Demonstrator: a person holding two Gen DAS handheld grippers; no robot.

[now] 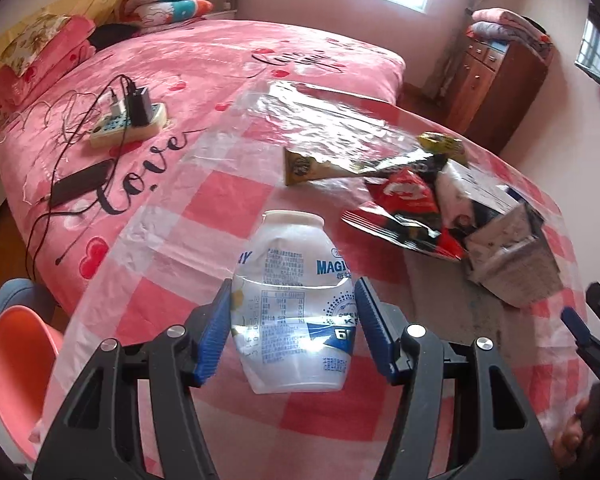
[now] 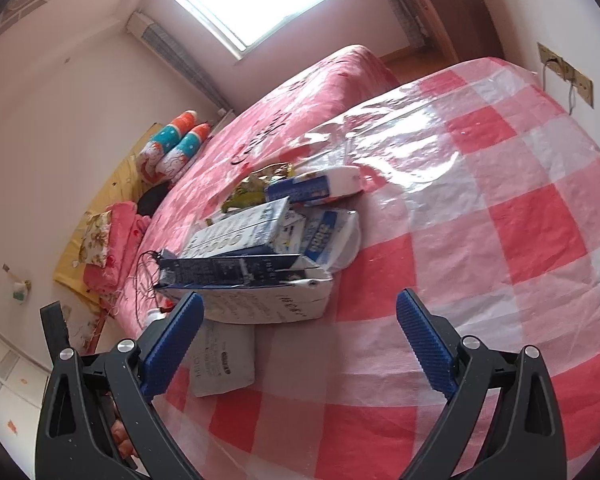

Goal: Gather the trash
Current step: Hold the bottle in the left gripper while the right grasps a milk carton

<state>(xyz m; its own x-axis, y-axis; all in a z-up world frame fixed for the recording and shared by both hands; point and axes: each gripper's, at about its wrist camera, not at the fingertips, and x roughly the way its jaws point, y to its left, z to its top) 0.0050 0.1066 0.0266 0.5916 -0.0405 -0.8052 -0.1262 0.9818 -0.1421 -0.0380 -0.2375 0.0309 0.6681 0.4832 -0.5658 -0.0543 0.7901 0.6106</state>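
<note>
Gripping crushed plastic bottle (image 1: pixel 292 312) w/ left tool (image 1: pixel 292 320): blue pads touch both sides, bottle held just over checked counter (image 1: pixel 220 200). Step in hand, by my read: pick-up of one trash item. Next move likely needs carry to pile or bag w/o squeezing bottle out. Right tool (image 2: pixel 300 344) wide, nothing between pads, hovering near torn carton (image 2: pixel 252 288). Clear plastic bag (image 1: pixel 320 120) lies over snack wrappers (image 1: pixel 404 204); can't tell if they're inside. Cardboard box (image 1: pixel 512 260) beside them, contents unclear.
</note>
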